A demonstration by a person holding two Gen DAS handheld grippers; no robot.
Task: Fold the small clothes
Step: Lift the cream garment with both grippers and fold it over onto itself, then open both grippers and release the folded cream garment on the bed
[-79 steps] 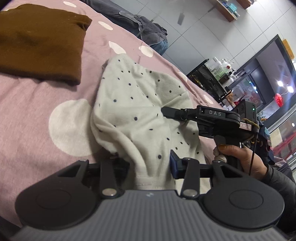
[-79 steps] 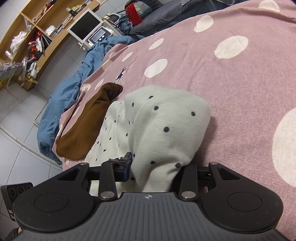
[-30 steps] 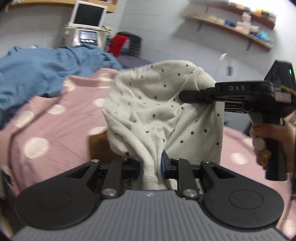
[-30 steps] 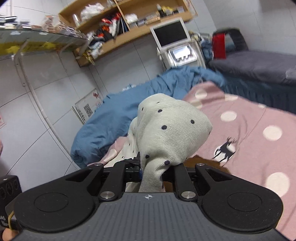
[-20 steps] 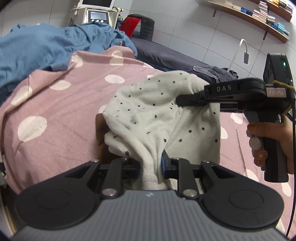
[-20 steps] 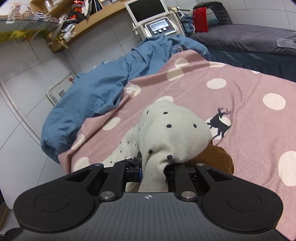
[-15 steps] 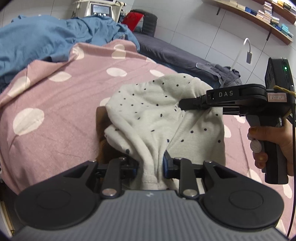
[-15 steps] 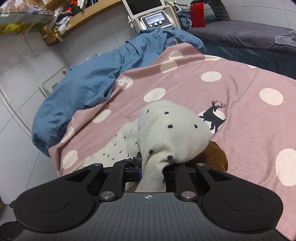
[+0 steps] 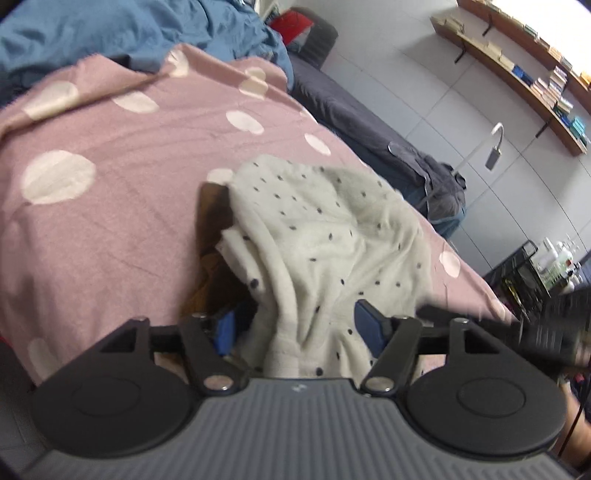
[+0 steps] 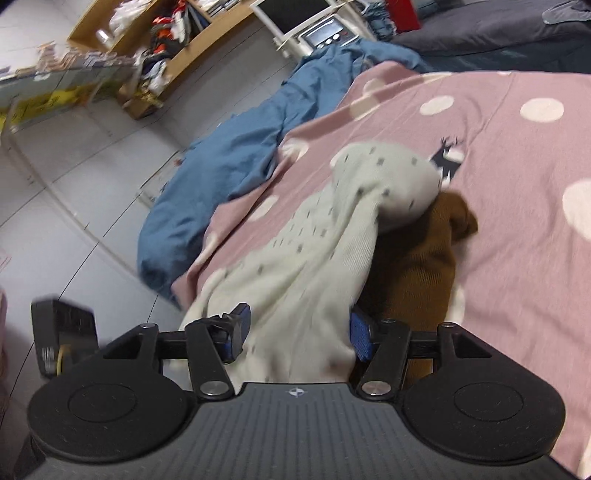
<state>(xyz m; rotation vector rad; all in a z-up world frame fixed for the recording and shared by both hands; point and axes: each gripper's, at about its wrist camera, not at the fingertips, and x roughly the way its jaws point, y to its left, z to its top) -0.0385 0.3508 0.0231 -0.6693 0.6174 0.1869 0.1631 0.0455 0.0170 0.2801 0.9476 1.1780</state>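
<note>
A cream garment with dark dots (image 9: 325,236) (image 10: 325,258) lies slumped over a folded brown garment (image 9: 210,258) (image 10: 417,258) on the pink spotted bedspread (image 9: 110,192) (image 10: 517,155). My left gripper (image 9: 295,325) has its jaws opening; the cream cloth's hem lies loose between the blue pads (image 9: 225,325), which stand apart from it. My right gripper (image 10: 295,332) also has its jaws opening wide, with cream fabric draped between its pads (image 10: 360,336) and no squeeze on it. The right gripper's body (image 9: 546,328) shows blurred at the right of the left wrist view.
A rumpled blue duvet (image 9: 129,33) (image 10: 236,155) lies at the bed's far end. A dark grey couch with clothes (image 9: 388,136) runs along the bed's far side. Shelves (image 10: 166,44) and a white machine (image 10: 317,26) stand by the tiled wall.
Both grippers came down toward the bed and their jaws spread apart. The cream garment, held up and pinched before, has dropped onto the brown garment.
</note>
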